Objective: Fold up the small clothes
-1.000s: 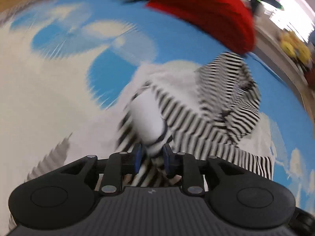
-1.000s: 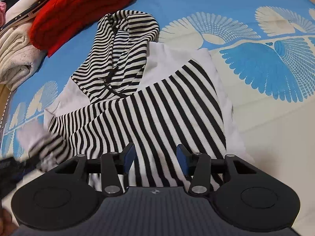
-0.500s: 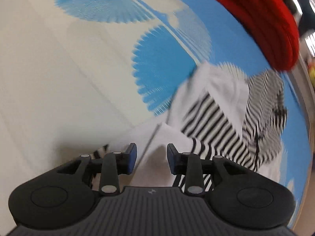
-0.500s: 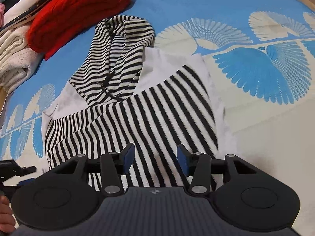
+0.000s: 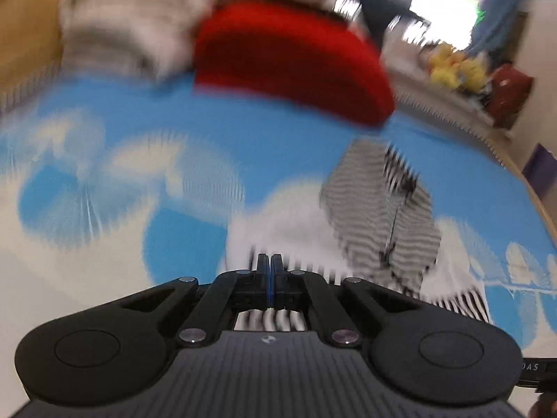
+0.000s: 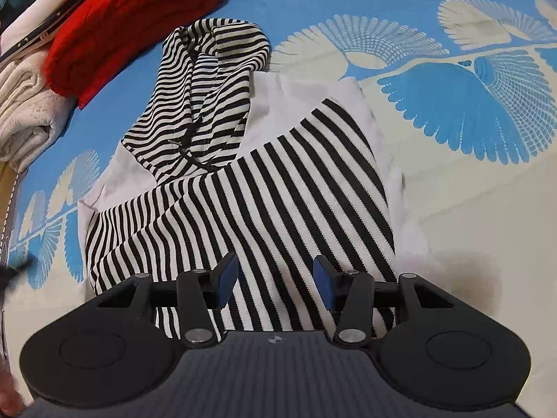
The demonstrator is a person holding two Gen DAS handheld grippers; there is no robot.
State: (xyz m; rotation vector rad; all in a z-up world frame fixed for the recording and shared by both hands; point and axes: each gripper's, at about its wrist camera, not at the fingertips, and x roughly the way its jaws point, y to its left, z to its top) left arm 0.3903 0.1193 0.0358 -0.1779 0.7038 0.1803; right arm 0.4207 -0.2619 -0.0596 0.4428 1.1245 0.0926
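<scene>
- Hoodie (image 6: 278,188), black/white striped w/ white side panels, lies spread on the blue-and-cream patterned bedcover (image 6: 348,0); hood (image 6: 209,80) bunched at far end, drawstring trailing over it.
- Red knit (image 6: 132,17) + cream folded garment (image 6: 28,115) stacked beyond the hood, well apart from the work area.
- Right gripper (image 6: 275,285) hovers over the near striped hem, fingers spread wide, holding nothing.
- Left gripper (image 5: 270,271) has its fingers pressed together; view is motion-blurred, and no cloth visible between the tips, so prob. clamped on nothing.
- Handling, my guess: light, soft ribbed knit, drapes & stretches, not fragile; pads should bite OK, but a single-layer pinch will sag.
- Best hold: hem corners or the white side seams, both grippers at once; avoid the bulky hood + loose cord, which could snag.
</scene>
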